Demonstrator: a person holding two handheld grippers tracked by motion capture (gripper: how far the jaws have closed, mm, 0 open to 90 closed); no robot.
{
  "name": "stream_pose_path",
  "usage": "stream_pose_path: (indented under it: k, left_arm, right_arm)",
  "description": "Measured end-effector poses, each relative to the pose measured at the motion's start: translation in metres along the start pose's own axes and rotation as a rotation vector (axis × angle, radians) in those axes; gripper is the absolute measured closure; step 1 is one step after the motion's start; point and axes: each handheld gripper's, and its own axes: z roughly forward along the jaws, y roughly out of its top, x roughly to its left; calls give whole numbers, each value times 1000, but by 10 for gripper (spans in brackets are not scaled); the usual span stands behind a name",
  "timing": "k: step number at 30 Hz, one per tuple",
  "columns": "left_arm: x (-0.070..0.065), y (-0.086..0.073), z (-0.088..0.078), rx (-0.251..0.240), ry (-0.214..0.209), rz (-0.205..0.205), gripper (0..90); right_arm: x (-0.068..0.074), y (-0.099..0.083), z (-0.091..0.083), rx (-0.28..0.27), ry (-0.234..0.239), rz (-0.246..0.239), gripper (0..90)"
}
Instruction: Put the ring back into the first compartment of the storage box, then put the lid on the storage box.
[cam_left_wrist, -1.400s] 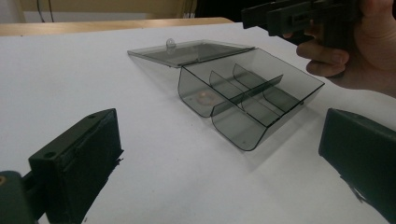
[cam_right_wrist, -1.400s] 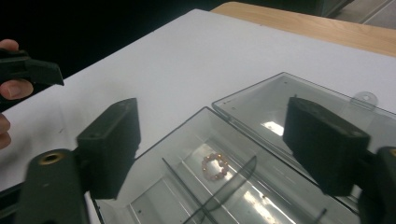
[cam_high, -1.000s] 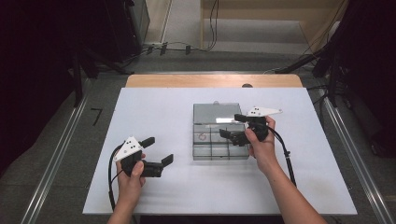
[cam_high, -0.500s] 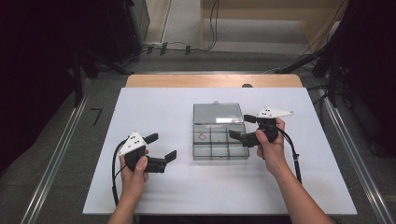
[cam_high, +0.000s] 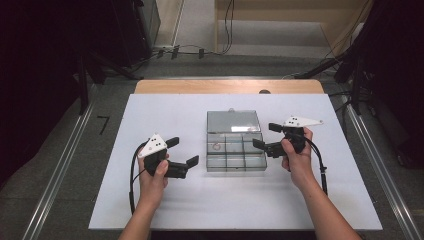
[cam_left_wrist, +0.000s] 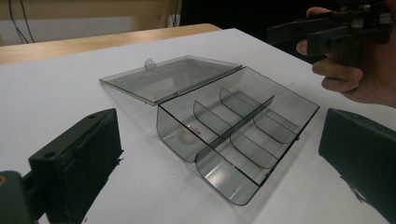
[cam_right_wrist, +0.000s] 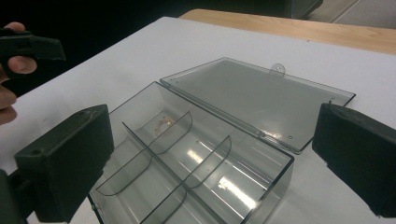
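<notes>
A clear plastic compartment box (cam_high: 235, 152) lies open near the middle of a white desk (cam_high: 165, 110), its flat lid (cam_high: 233, 121) folded back and resting on the desk on the far side; thin dividers split the tray into small compartments, and a small pinkish ring-like item (cam_high: 216, 147) sits in a far-left compartment, too faint to identify. The left gripper (cam_high: 181, 155) is held in the person's left hand (cam_high: 152, 176) just left of the box, apart from it, its fingers spread wide with nothing between them; the box shows between them in the left gripper view. The right gripper (cam_high: 265, 136) is held in the right hand (cam_high: 297, 161) at the box's right edge, fingers likewise wide apart and holding nothing; whether it touches the box is unclear.
</notes>
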Motion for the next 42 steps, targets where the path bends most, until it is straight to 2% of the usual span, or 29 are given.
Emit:
stream_pose_path:
  k: [12,20,28,35,42]
  left_arm:
    - [7,19,21,-3,-7,7,0]
    - [15,23,38,26,-39,-15,0]
    - [26,29,52,30,-37,-25,0]
    - [39,30,70,64,-26,-53,0]
    - [50,28,83,88,-21,-106,29]
  right_arm:
    - [-10,-1,-7,-6,-10,15,0]
    - [-16,-1,-9,-18,-20,25,0]
    - [-24,1,-9,-31,-33,48,0]
    - [-33,4,-4,-16,-50,60,0]
    - [-39,12,6,1,-50,61,0]
